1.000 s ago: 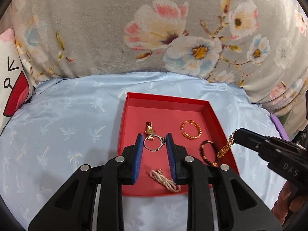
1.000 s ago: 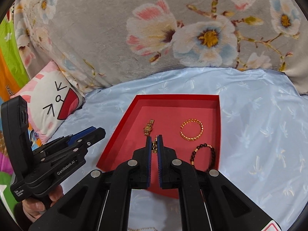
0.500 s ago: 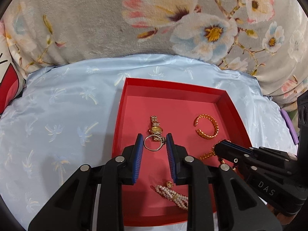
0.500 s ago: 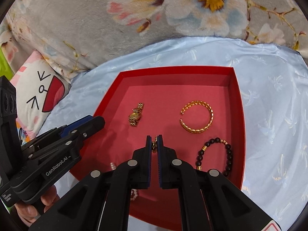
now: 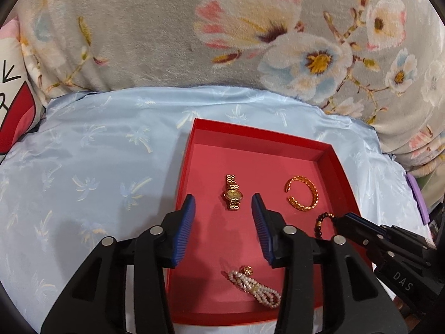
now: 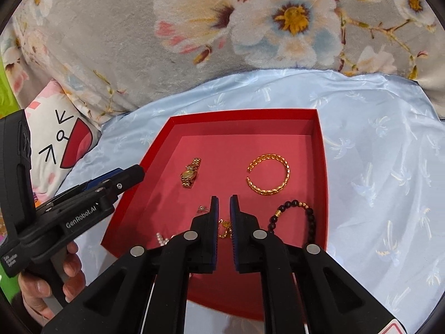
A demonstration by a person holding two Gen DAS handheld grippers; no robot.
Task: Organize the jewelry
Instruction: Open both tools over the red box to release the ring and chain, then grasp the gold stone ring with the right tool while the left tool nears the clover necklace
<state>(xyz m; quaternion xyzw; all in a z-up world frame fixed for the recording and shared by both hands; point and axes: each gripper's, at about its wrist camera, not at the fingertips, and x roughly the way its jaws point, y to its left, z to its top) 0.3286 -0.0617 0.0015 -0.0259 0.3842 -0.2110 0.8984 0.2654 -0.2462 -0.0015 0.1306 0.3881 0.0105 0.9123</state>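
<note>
step: dropping pieces into red tray (image 6: 319,150) | left gripper (image 5: 224,210) wide, empty | right gripper (image 6: 224,206) narrowly parted over gold chain (image 6: 224,229) | next: I withdraw, check spacing.

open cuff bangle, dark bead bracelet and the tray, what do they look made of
Open cuff bangle: shiny gold-toned metal with a textured, glinting surface; solid gold or plating, cannot tell. Dark bead bracelet: glossy near-black round beads, possibly wood or stone, with a small gold spacer. Tray: matte red, thin folded walls, likely cardboard.
</note>
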